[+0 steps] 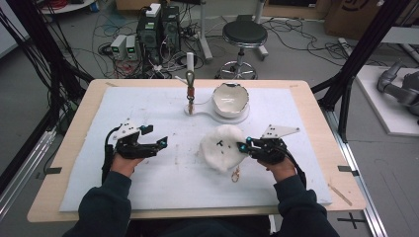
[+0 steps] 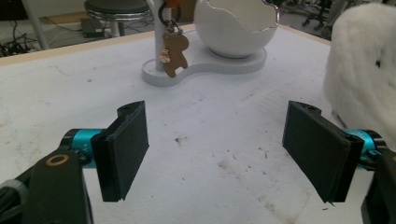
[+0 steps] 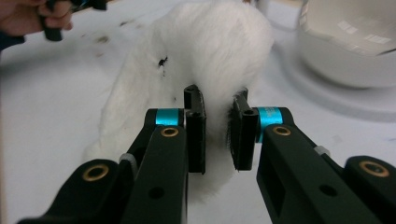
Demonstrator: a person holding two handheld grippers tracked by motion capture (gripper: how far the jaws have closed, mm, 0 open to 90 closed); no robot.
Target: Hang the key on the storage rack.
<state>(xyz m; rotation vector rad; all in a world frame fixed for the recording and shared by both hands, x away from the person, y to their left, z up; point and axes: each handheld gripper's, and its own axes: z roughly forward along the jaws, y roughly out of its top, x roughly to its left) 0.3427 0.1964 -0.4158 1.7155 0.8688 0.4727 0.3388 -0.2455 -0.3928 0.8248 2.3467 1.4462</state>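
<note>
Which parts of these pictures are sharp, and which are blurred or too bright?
Right gripper view: the jaws are sharp, the white bowl blurred, the fluffy toy nearly washed out. Left gripper view: pads and table stains are sharp. High view: evenly lit, small details soft.

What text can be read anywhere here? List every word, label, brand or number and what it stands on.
None can be read.
Cardboard box at the top right: a dark printed mark, cut off by the frame and too blurred to read.
Computer towers on the floor: no legible label.
Gingerbread charm, egg-shaped bowl, white fluffy toy: no writing visible.
</note>
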